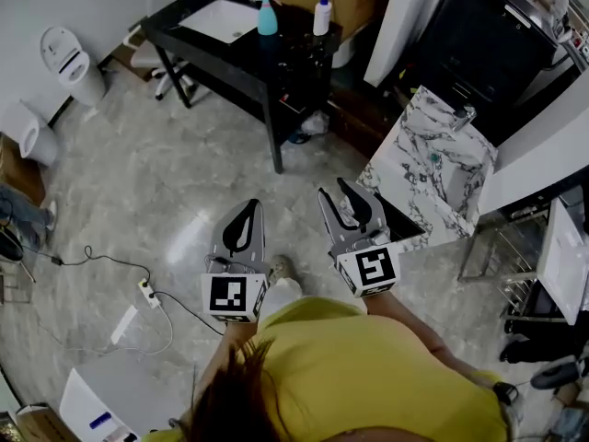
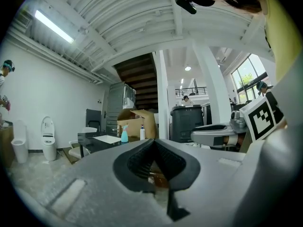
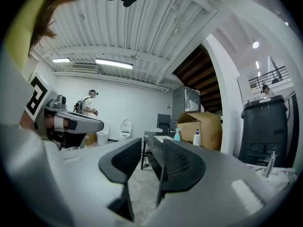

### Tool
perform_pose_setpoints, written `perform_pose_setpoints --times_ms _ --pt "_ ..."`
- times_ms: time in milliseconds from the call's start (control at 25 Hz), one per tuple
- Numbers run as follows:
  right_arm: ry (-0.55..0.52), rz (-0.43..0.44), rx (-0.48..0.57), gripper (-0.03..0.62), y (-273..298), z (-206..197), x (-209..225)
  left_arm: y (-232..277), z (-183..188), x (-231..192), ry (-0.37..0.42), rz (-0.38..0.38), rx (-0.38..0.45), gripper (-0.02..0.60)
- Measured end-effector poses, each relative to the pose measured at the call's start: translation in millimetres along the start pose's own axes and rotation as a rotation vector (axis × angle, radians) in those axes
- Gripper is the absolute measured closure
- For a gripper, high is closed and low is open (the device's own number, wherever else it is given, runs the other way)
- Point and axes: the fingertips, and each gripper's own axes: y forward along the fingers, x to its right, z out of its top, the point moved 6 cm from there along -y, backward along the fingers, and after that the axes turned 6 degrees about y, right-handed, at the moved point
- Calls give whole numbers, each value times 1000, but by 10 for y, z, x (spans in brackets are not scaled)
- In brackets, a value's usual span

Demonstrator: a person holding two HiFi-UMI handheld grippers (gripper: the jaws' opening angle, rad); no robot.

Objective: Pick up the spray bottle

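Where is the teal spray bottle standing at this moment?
In the head view the spray bottle stands at the top, on the black table, between the white basin on its left and the white pump bottle on its right.

Well ahead of the left gripper [image 1: 248,205] stands a black desk [image 1: 276,81] bearing a white basin [image 1: 224,18] and a white pump bottle [image 1: 322,14]. A marble counter [image 1: 433,168] lies just right of the right gripper [image 1: 333,190]. A power strip [image 1: 147,291] lies on the floor [image 1: 156,182], left of the left gripper.
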Motion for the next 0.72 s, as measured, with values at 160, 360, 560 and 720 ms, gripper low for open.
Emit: perform_pose_setpoints --times_ms 160,360,560,720 --pt "9 -31 -10 436 651 -34 174 457 -88 -475 -1 -21 -8 580" --pt "17 -58 -24 433 1301 -80 347 926 -227 -897 -6 -51 -19 580" --pt "13 -68 -37 428 1738 -91 414 1258 -296 -1222 -20 -63 -11 580" --pt "11 -67 -43 425 1957 -90 443 1478 -279 -1365 -20 -75 1 580"
